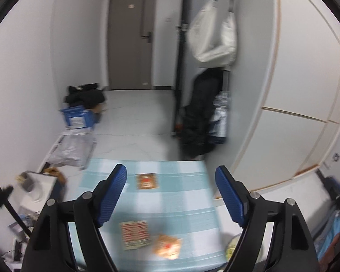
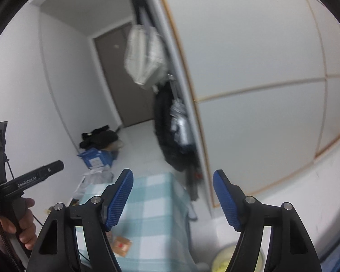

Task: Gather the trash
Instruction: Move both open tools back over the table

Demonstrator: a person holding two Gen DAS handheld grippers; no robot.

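1. Your left gripper stands with its blue pads spread wide and nothing between them; it hangs above the table with the blue-and-white checked cloth.
2. Your right gripper is likewise spread, its blue pads apart and empty, looking over the right edge of the same cloth.
3. Trash on the cloth, left wrist view: a small brown-red packet lies towards the far end; a red-and-white printed wrapper lies nearer you; an orange crumpled wrapper sits just beside that one on its right. All three are blurred, so you cannot read any print.
4. A round yellow-green container shows low down off the table's right edge, partly hidden behind the left gripper's right finger.
5. In the right wrist view, your left hand grips the handle of the other tool at the left edge.
6. Background: a grey door, a white bag hanging by the wardrobe, a blue box on the floor.
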